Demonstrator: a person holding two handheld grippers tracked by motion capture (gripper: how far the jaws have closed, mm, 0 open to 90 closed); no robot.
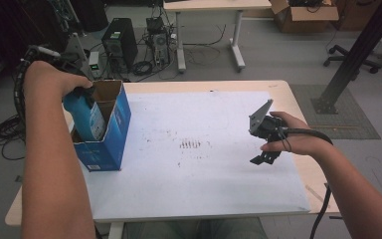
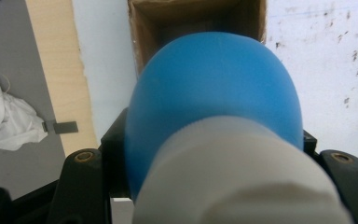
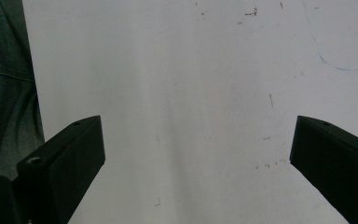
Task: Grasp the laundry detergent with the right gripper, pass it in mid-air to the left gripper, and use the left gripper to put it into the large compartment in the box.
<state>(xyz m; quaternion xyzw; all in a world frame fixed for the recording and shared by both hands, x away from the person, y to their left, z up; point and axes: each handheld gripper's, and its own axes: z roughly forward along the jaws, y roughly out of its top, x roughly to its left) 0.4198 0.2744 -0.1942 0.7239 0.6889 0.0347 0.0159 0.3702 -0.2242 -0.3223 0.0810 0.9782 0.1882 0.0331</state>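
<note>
We hold the blue bottle clamped in the left gripper, base aimed into the open box; the right gripper hovers agape, empty.

The box is hiding the bottle's lower end. The person's left hand is covering the left gripper in the high view. The bottle's cap is blurring and running off the left gripper view's bottom edge.
</note>
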